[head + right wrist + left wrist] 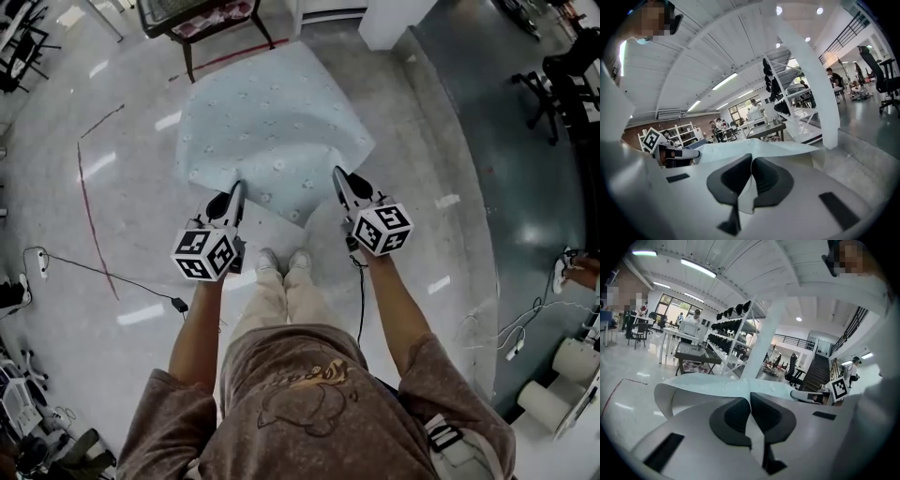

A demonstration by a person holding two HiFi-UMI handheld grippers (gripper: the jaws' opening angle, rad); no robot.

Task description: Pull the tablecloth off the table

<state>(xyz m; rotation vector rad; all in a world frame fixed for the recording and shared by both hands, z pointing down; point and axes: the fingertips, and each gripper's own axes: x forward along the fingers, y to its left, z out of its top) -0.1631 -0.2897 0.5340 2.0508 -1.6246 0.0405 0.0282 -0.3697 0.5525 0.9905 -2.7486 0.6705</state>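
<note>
The pale blue patterned tablecloth hangs spread out over the floor in front of the person, away from the dark-framed table at the top of the head view. My left gripper is shut on the cloth's near left edge, and my right gripper is shut on its near right edge. In the left gripper view the cloth runs into the closed left gripper. In the right gripper view a fold of cloth is pinched in the right gripper.
A red tape line and a black cable lie on the shiny floor at left. A white pillar stands beyond the cloth. Office chairs and white rolls are at right. The person's shoes stand below the cloth's near edge.
</note>
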